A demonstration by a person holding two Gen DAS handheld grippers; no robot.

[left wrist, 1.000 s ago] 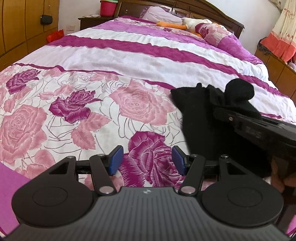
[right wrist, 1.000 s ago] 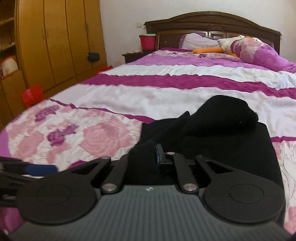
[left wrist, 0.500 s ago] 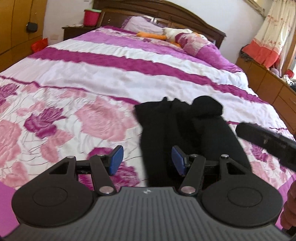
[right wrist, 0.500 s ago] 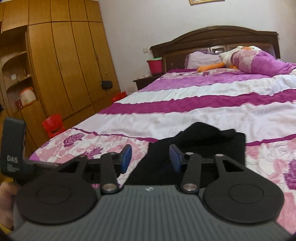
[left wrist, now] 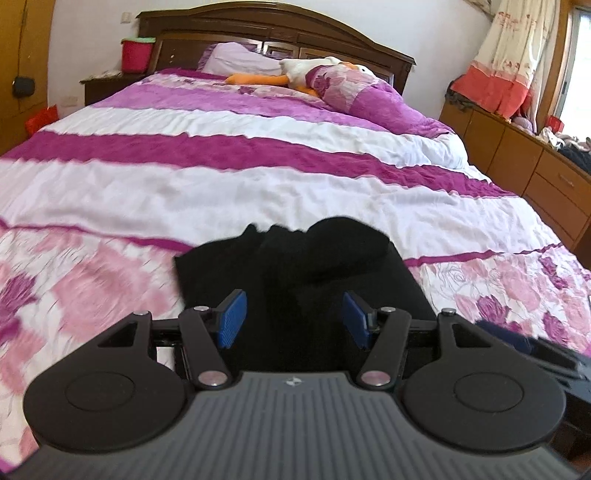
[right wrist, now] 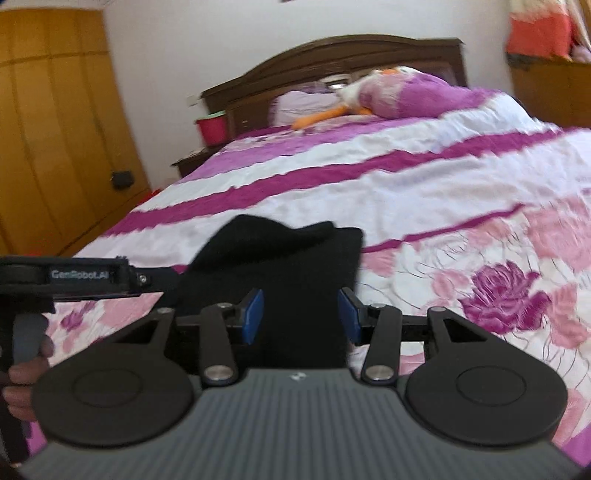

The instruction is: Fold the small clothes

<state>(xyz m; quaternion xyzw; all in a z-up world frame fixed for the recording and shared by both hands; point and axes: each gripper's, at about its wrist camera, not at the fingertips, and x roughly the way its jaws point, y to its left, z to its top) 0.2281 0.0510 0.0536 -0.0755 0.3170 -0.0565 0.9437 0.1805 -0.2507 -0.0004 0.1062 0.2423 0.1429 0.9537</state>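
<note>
- The black garment (left wrist: 295, 273) lies on the bedspread (left wrist: 258, 184), at the flowered end far from the headboard (left wrist: 273, 26), just past the lowest purple stripe.
- It looks partly folded, I judge: the near part makes a flat dark panel with straight side edges, so at least 1 fold seems done.
- The end of the garment toward the headboard is not tidy. A rounded lump and some small peaks stand up there, so this part probably needs smoothing or 1 more fold.
- The cloth is plain black, thick and matte, maybe knitted; what kind of garment it is, I cannot tell.
- The left gripper (left wrist: 294, 319) has its 2 blue pads (left wrist: 231, 318) wide apart, with nothing held. It hovers over the near edge of the garment; contact with the cloth I cannot tell.
- The right gripper (right wrist: 300, 315) is also spread wide and holds nothing, at the near edge of the garment, toward its right side.
- In the right wrist view, the left gripper's body shows on the left of the garment.
- A stuffed toy (left wrist: 314, 72) and a pillow (left wrist: 240, 62) lie near the headboard, well apart from the garment.
</note>
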